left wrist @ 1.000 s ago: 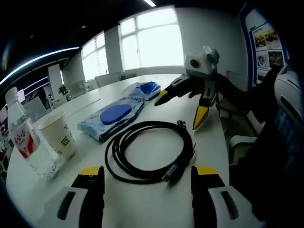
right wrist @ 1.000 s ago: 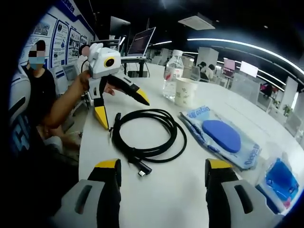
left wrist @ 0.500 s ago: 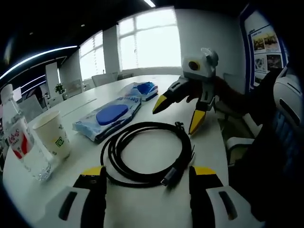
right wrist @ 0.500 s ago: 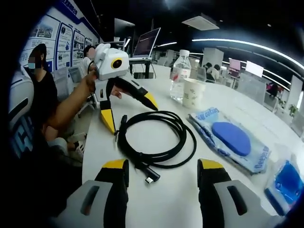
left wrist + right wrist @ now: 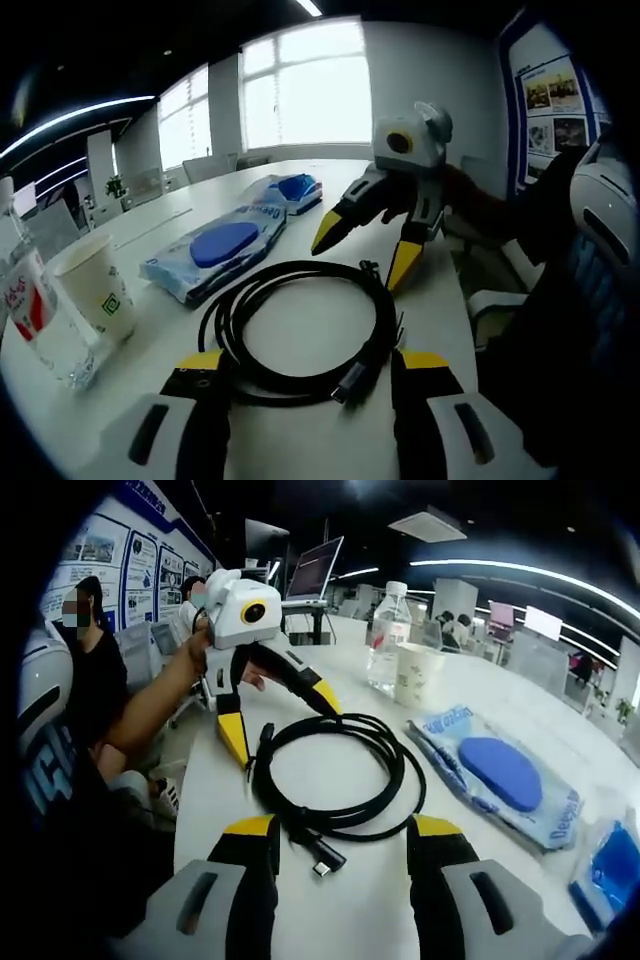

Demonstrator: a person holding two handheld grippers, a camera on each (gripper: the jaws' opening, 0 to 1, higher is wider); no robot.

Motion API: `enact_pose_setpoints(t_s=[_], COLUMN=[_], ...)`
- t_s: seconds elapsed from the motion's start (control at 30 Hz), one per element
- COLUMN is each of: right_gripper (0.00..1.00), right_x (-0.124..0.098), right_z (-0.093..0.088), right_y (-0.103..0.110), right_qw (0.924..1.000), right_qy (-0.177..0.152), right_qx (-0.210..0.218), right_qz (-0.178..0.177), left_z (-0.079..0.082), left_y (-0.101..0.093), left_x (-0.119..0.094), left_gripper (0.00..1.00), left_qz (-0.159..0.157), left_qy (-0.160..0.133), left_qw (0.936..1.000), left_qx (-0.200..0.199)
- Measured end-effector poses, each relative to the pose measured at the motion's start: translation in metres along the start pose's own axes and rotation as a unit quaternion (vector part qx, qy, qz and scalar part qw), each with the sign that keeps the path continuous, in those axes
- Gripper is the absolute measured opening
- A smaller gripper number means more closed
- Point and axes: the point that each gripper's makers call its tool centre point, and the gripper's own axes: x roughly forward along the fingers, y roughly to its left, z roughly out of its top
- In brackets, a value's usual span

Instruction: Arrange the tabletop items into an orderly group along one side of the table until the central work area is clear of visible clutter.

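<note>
The job looks like it has just started, because the things are spread out on the white table (image 5: 300,335) and nothing is lined up along one side yet. A black cable (image 5: 300,325) lies in a round coil in the middle, flat on the table. The left hand-held gripper (image 5: 305,375) is low by the near edge of the coil with its jaws wide apart, holding nothing. In the right gripper view, this same left hand-held gripper (image 5: 280,725) is at 11 o'clock from the cable (image 5: 335,780), its yellow tips close to the coil. The right hand-held gripper (image 5: 340,845) also has its jaws wide apart and empty, and the cable's plug end sits between them. In the left gripper view, the right hand-held gripper (image 5: 362,245) is at 1 o'clock from the coil. I think the cable is the first thing to be picked up. Left to move are a blue wipes pack (image 5: 215,250) at 10 o'clock from the coil, a second blue pack (image 5: 295,188) farther back, a paper cup (image 5: 90,295) at 9 o'clock, and a water bottle (image 5: 35,320) just beside the cup. The second pack is small and blurry, so I cannot tell what it holds. Nothing is blocking the cable. A person (image 5: 85,680) sits at the table's edge.
</note>
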Motion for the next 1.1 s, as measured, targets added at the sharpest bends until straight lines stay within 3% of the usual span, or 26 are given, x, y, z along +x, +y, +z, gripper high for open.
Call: enact_pose_setpoints(t_s=[0.37,1.1], right_gripper=[0.39,0.31], right_x=[0.006,-0.005], right_z=[0.0,0.011], right_y=[0.008,0.014], right_qw=[0.9997,0.9991], right_qy=[-0.006,-0.038], right_qx=[-0.004,0.001], right_qz=[0.023,0.017], left_z=[0.001,0.015], left_y=[0.002,-0.004], left_x=[0.002,-0.009], left_gripper=[0.62,0.6], left_qz=[0.006,0.02], left_qy=[-0.005,-0.03], left_qw=[1.0,0.9993], left_qx=[0.001,0.013])
